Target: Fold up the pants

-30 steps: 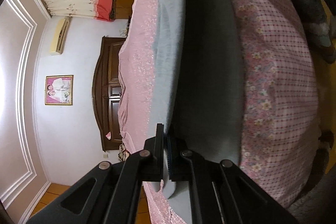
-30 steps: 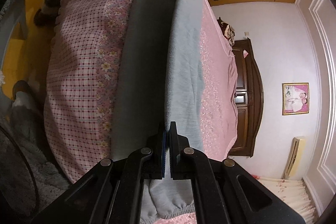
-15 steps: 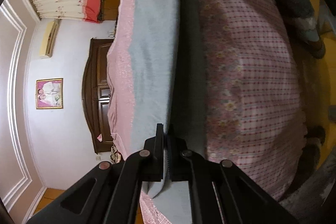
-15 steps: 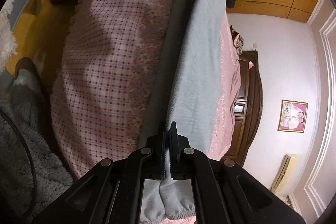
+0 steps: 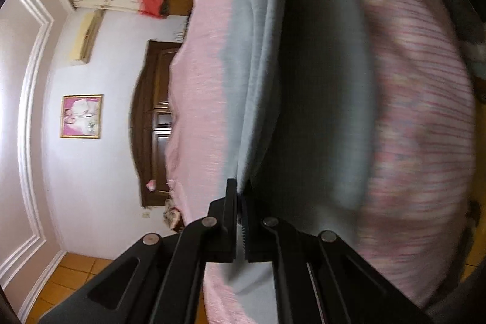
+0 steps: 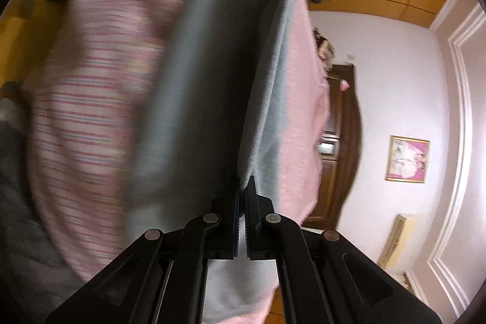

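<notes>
- both grippers, left (image 5: 240, 202) and right (image 6: 243, 196), stay clenched on the gray pants (image 5: 255, 81).
- the cloth has swung across the bed (image 5: 197, 81); the fold is under way.

pants (image 5: 258, 87): raised fold stands wider apart from the layer on the bed (image 5: 197, 111), darker gap
views: both now motion-blurred

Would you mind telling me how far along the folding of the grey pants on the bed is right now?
Done: both ends are picked up. The left gripper and right gripper are each shut on an edge of the grey pants. In hand: the lifted edge is stretched between them above the pink bed. Left: laying it over, releasing, and any further folds.
</notes>
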Tool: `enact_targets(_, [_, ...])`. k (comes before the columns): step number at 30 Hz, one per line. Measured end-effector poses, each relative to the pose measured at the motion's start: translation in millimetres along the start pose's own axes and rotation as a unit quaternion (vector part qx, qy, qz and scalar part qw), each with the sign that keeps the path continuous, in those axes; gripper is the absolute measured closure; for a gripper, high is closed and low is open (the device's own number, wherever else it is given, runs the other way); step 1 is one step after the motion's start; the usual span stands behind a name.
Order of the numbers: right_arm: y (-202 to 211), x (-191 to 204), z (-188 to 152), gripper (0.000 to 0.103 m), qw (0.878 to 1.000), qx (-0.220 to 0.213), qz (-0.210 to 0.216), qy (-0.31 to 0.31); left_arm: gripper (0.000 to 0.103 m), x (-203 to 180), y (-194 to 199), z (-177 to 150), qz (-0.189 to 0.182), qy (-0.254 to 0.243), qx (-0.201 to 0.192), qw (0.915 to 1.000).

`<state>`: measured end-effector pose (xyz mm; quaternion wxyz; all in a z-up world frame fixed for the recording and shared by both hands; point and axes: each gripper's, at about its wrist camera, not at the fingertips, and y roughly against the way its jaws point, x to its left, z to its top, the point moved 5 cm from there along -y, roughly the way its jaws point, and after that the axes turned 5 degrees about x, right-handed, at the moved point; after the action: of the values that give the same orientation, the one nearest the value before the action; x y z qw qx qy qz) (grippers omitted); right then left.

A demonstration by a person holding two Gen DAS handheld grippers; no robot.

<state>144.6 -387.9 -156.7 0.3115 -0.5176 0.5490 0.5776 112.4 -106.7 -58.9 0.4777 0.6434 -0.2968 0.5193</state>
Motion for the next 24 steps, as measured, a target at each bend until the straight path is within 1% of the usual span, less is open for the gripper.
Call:
enact_targets(1, [-14, -16, -3, 0.1, 1.0, 0.008, -0.012, -0.004, 0.101, 16, -10, 4, 0.018, 0.003, 0.001, 0.9998])
enact_targets(4, [-47, -48, -7, 0.1, 1.0, 0.018, -0.024, -0.009, 0.101, 45, -38, 15, 0.039, 0.009, 0.001, 0.9992])
enact_targets(5, [-63, -63, -10, 0.1, 0.999, 0.023, -0.031, -0.009, 0.101, 58, -54, 20, 0.045, 0.012, 0.004, 0.9989])
enact_targets(8, [-103, -100, -14, 0.1, 0.998, 0.041, -0.053, -0.011, 0.101, 102, -95, 35, 0.058, 0.033, 0.011, 0.9977])
enact_targets(9, [-118, -116, -17, 0.1, 0.996, 0.051, -0.067, -0.016, 0.101, 116, -105, 39, 0.068, 0.04, 0.012, 0.9968])
enact_targets(10, [-124, -123, -20, 0.1, 0.995, 0.056, -0.074, -0.021, 0.101, 126, -111, 42, 0.075, 0.045, 0.015, 0.9961])
enact_targets(11, [-136, -135, -23, 0.1, 0.994, 0.066, -0.085, -0.032, 0.101, 143, -120, 47, 0.091, 0.056, 0.013, 0.9942])
enact_targets(12, [-143, -141, -25, 0.1, 0.993, 0.072, -0.084, -0.043, 0.101, 151, -124, 49, 0.1, 0.063, 0.013, 0.9929])
enact_targets(13, [-152, -146, -24, 0.1, 0.992, 0.078, -0.074, -0.059, 0.101, 159, -129, 52, 0.107, 0.073, 0.014, 0.9914])
enact_targets(14, [-155, -145, -23, 0.1, 0.992, 0.08, -0.068, -0.067, 0.101, 164, -134, 54, 0.108, 0.082, 0.015, 0.9906])
enact_targets(16, [-154, -134, -22, 0.1, 0.993, 0.081, -0.057, -0.069, 0.101, 158, -138, 58, 0.108, 0.079, 0.013, 0.9909])
enact_targets(19, [-140, -103, -19, 0.1, 0.996, 0.064, -0.048, -0.045, 0.101, 125, -130, 55, 0.106, 0.053, 0.005, 0.9929])
enact_targets(20, [-130, -90, -16, 0.1, 0.997, 0.055, -0.043, -0.032, 0.101, 108, -122, 51, 0.098, 0.041, 0.001, 0.9943])
enact_targets(24, [-79, -44, -12, 0.1, 0.999, 0.018, -0.039, 0.026, 0.101, 68, -91, 37, 0.085, 0.013, -0.01, 0.9962])
